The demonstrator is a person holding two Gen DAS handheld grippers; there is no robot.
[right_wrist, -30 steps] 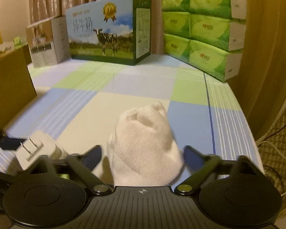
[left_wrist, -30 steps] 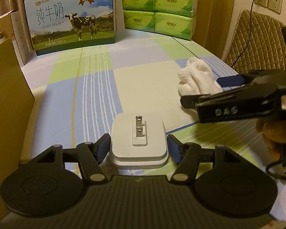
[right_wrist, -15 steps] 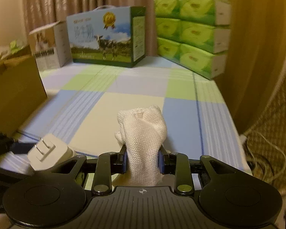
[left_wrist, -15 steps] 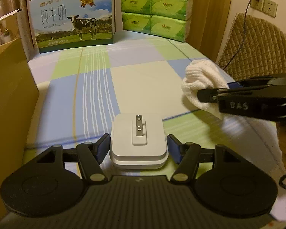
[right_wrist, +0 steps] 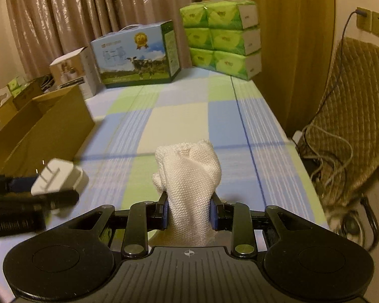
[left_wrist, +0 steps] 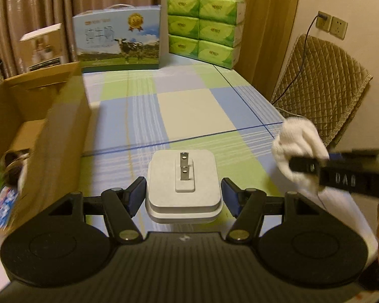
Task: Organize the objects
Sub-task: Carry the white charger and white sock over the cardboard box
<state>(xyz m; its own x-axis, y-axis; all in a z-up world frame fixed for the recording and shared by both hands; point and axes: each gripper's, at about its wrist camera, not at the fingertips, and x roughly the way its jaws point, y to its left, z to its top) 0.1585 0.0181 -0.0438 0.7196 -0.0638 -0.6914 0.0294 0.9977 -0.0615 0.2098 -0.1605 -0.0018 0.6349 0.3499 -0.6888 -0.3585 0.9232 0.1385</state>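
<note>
My left gripper (left_wrist: pixel 184 194) is shut on a white square charger (left_wrist: pixel 184 185) with two metal prongs facing forward, held above the checked cloth. The charger also shows at the left of the right wrist view (right_wrist: pixel 60 178). My right gripper (right_wrist: pixel 189 212) is shut on a bunched white sock (right_wrist: pixel 189 176), lifted off the cloth. The sock also shows at the right of the left wrist view (left_wrist: pixel 299 146), pinched in the right gripper (left_wrist: pixel 305 168).
An open cardboard box (left_wrist: pixel 45 116) stands at the left, with items inside; it also shows in the right wrist view (right_wrist: pixel 38 128). A milk carton box (left_wrist: pixel 118 40) and stacked green tissue packs (left_wrist: pixel 204 27) stand at the far end. A quilted chair (right_wrist: pixel 353 116) with cables is on the right.
My right gripper closed on the sock and lifted it. My left gripper lifted the charger off the cloth; both have risen, and the cardboard box's inside has come into view.
</note>
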